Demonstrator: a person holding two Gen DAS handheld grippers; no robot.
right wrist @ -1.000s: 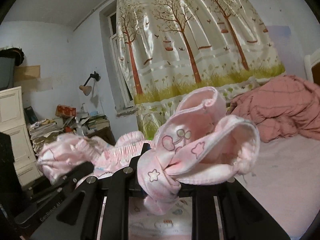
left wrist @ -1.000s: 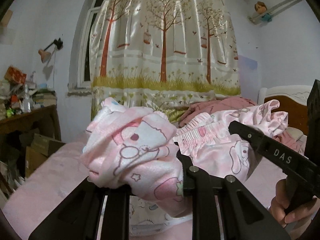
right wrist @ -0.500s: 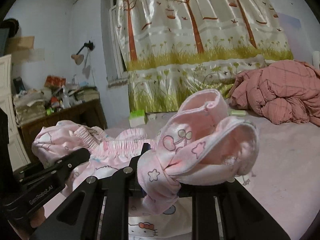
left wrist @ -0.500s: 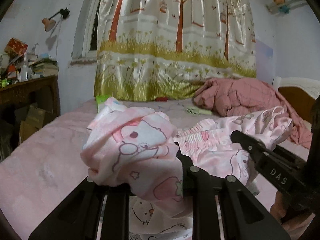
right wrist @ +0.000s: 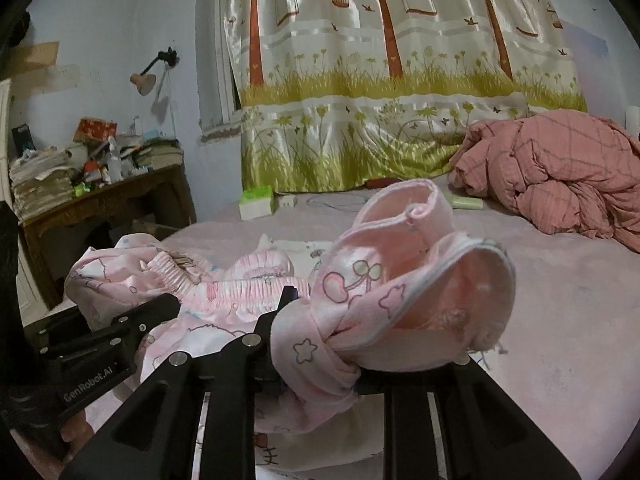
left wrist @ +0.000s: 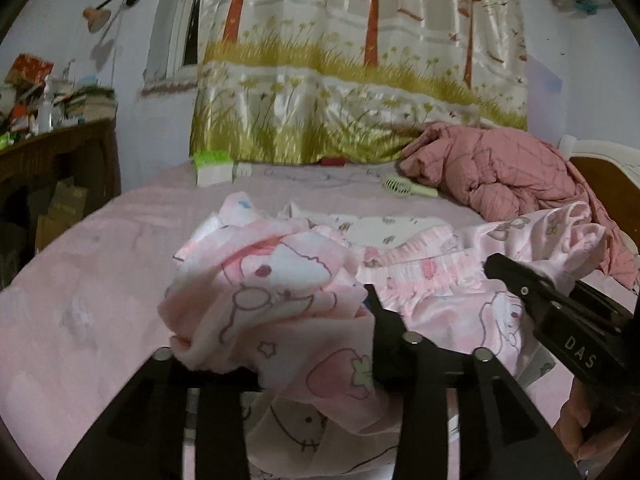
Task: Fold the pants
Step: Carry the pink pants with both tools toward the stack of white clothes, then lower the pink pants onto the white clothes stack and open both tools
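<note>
**Setting the fold down on the bed**

Your left gripper [left wrist: 276, 344] has just been opening, the pants [left wrist: 280, 292] lying loose between its spread fingers. Your right gripper [right wrist: 320, 344] pinches its bunched end. The pants lie low over the bed [left wrist: 100, 280]. Next, probably: release the right, then smooth.

The pants [left wrist: 280, 292] are seen in pale pink, printed with white cartoon figures outlined in mauve, red strawberries, cherries and small stars — the gathered waistband [right wrist: 248, 288] is striped pink and white. A plain pink sheet is spread over the bed [left wrist: 100, 280]. The quilt [right wrist: 560, 176] is coloured dusty rose with a thin check. On the cream curtain [left wrist: 360, 80], rust-brown trees, birdcages and olive-yellow grass are printed. Both grippers [left wrist: 276, 360] [right wrist: 320, 344] are black.
</note>
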